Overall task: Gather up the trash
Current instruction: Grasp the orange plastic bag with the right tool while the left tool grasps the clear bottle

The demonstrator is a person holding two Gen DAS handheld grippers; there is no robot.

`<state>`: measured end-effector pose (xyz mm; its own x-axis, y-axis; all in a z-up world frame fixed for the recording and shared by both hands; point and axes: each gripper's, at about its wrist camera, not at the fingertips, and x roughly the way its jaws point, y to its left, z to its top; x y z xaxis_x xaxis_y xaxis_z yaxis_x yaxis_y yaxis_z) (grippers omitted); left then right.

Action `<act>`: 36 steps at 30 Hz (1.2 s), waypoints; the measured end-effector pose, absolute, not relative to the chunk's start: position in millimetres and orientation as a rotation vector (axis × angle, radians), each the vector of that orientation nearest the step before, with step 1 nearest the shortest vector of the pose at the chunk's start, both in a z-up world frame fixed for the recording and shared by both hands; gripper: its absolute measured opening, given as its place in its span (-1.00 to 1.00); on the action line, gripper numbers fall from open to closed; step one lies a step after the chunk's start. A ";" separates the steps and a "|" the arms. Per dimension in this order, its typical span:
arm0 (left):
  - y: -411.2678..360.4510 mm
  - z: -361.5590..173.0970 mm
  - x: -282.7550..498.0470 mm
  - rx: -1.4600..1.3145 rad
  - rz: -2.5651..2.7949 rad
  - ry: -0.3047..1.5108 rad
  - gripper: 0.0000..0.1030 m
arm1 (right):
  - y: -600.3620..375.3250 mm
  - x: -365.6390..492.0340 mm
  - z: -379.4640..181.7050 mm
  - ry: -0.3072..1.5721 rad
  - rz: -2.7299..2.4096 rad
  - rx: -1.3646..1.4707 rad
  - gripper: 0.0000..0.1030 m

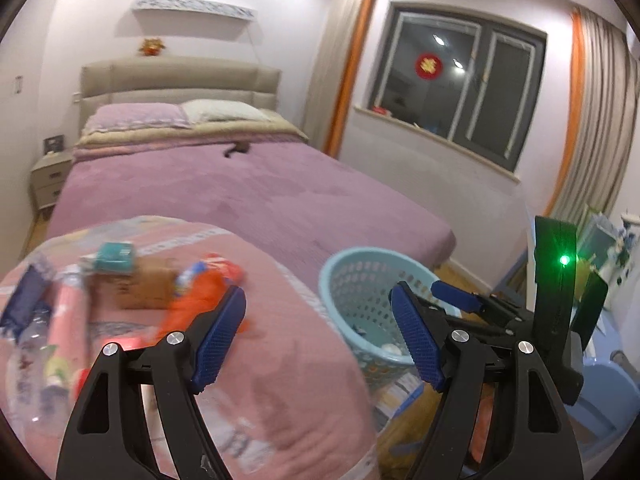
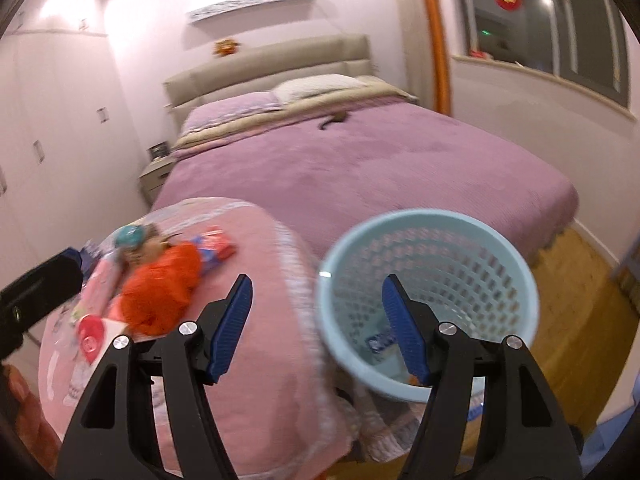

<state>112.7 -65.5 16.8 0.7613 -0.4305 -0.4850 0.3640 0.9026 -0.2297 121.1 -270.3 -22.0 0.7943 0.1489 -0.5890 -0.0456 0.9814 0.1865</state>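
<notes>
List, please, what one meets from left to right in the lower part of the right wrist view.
Left gripper's black body at the edge → red lid → orange bag → right gripper, jaws open and empty → light blue basket → wooden floor.

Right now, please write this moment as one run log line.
left gripper: open, empty | right gripper: open, empty | trash: piled on pink blanket | basket: beside bed, some items inside
</notes>
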 end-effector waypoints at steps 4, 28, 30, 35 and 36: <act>-28.7 26.0 99.6 -0.152 -0.370 0.525 0.42 | -232.2 119.9 -13.3 0.631 0.177 0.121 0.23; 172.6 -55.1 94.3 -0.258 0.083 0.685 0.42 | -113.2 174.9 -66.3 0.626 0.272 0.115 0.39; 176.7 -65.0 101.8 -0.264 0.075 0.729 0.42 | -112.8 179.0 -67.3 0.635 0.271 0.119 0.56; 181.2 -86.4 109.4 -0.298 0.052 0.801 0.39 | -106.3 193.7 -79.7 0.724 0.328 0.125 0.57; 181.1 -88.9 112.0 -0.292 0.054 0.813 0.39 | -105.1 195.6 -80.8 0.734 0.335 0.122 0.57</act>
